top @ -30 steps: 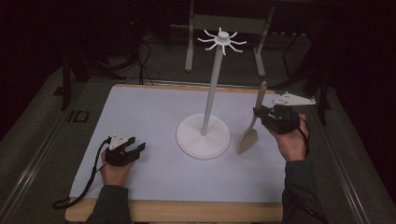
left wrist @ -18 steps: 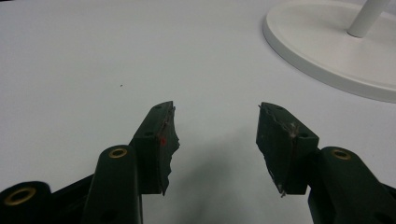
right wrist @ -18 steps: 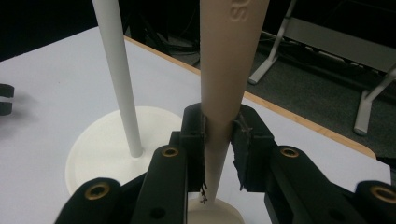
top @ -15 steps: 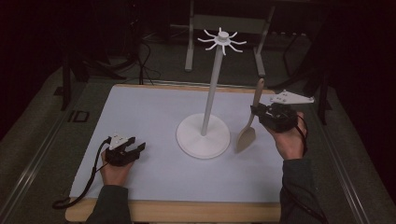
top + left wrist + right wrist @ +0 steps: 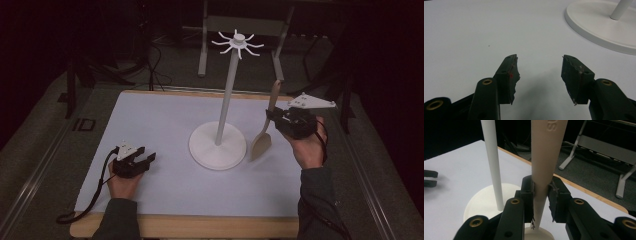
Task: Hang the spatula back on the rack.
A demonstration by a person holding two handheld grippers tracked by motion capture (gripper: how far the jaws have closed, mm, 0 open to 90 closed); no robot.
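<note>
Your right tongs (image 5: 272, 116) are clamped tight on the handle of a pale wooden spatula (image 5: 265, 127), which stands nearly upright with its blade down, just to the right of the white stand's base (image 5: 217, 147). In the right gripper view the two jaws press flat against either side of the handle (image 5: 544, 165), with no gap showing. The blade's lower edge sits close over the tabletop (image 5: 165, 120); whether it touches the surface or the base's rim, you cannot tell from the high view. The spatula's top is cut off in the right gripper view, where only part of some raised lettering shows.

Your left tongs (image 5: 145, 161) lie low on the tabletop at the near left, well apart from the stand, jaws spread wide and holding nothing; the left gripper view shows bare white surface between the fingertips (image 5: 510, 72).

The stand's thin pole (image 5: 227, 92) rises to a ring of short hooks (image 5: 238, 42). The room behind is dark and hard to make out.

Compared with half a second ago, the spatula has shifted slightly toward the stand, while your left hand (image 5: 122, 182) has stayed put.
</note>
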